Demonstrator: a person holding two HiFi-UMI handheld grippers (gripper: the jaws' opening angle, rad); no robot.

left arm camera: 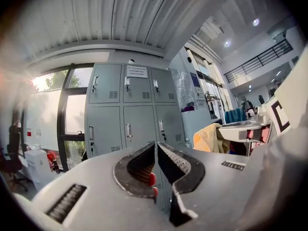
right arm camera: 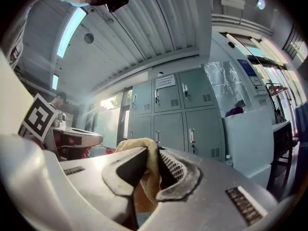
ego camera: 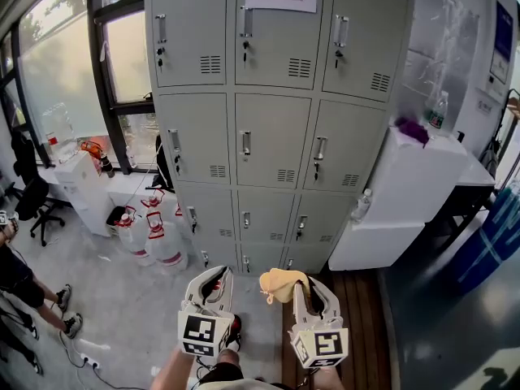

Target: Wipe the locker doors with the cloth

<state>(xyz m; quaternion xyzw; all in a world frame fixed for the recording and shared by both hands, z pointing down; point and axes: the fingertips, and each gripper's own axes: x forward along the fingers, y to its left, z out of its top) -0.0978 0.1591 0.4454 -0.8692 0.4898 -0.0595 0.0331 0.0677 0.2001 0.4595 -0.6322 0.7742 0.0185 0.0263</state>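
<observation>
Lockers (ego camera: 276, 120) fill the upper middle, doors all shut. The cloth (ego camera: 280, 284) sits bottom center, pinched in the right gripper (ego camera: 304, 288). The left gripper (ego camera: 216, 278) is pressed together on nothing. Jugs (ego camera: 162, 238) stand lower left of the lockers, with a white cabinet (ego camera: 414, 181) on the right.
</observation>
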